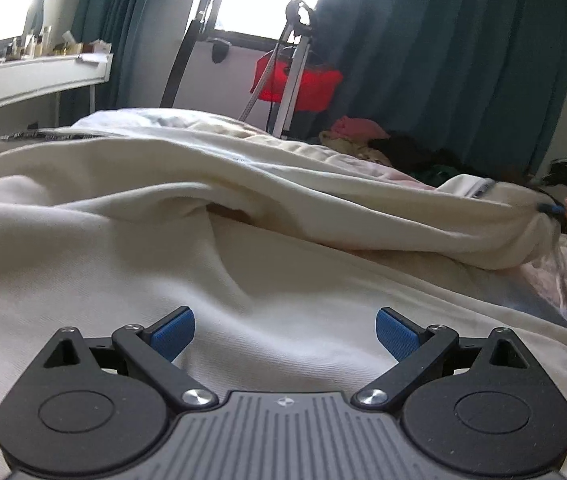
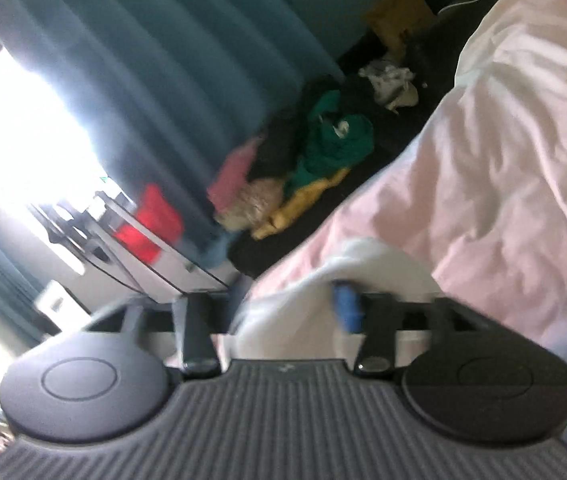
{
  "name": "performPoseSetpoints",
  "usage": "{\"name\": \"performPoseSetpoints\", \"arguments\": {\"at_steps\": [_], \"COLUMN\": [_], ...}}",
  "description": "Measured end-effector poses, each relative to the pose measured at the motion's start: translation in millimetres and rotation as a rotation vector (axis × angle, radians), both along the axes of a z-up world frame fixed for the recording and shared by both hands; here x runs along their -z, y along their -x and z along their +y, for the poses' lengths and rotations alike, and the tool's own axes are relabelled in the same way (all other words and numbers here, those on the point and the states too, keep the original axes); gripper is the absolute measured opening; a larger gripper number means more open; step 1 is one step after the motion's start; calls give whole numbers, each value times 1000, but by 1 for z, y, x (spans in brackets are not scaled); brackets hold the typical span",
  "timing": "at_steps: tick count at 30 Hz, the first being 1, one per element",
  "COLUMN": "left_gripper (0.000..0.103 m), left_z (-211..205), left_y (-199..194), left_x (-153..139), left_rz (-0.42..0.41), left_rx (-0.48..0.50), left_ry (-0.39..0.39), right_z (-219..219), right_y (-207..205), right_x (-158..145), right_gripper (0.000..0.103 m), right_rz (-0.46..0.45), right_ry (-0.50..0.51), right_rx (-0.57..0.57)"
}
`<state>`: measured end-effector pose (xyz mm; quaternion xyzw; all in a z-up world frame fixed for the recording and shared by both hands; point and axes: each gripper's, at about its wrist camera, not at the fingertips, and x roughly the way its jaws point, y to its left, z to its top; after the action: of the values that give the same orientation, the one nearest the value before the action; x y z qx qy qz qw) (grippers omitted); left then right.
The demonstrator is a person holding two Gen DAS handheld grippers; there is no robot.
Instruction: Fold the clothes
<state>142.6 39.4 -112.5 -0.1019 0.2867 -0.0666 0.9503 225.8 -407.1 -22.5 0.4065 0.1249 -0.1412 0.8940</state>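
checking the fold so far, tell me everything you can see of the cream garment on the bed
The cream garment, a soft, thick knit-looking fabric, lies spread over the pink bedsheet, rumpled in broad creases. One part is folded over in a long thick roll running toward the right, where a pale label shows. The open left claw hovers over its near part; in the right wrist view its white edge lies between the right claw fingers.

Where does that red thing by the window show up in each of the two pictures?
Left wrist view: the red thing hangs upper middle, behind a metal stand, below the bright window.
Right wrist view: the red thing sits left of centre, tilted, blurred, beside the window glare.
Shared landmark: the teal curtain beside it.
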Motion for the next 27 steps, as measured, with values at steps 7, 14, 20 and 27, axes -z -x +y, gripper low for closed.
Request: {"name": "performPoseSetpoints", "arguments": {"at_steps": [7, 14, 20, 27], "left_gripper": [98, 98, 99, 99], "left_z": [4, 2, 1, -2], "left_y": [-2, -1, -1, 0], "left_x": [3, 6, 7, 6], "left_rz": [23, 29, 27, 14], "left_rx": [-13, -5, 5, 22], "left_ry": [18, 15, 14, 11], "right_z": [-15, -1, -5, 27], "right_y": [33, 33, -26, -56], "right_x": [30, 90, 65, -80], "right_gripper": [86, 85, 10, 8], "right_rz": [132, 172, 239, 46], "right_ry": [11, -153, -177, 178], "right_rx": [104, -4, 201, 150]}}
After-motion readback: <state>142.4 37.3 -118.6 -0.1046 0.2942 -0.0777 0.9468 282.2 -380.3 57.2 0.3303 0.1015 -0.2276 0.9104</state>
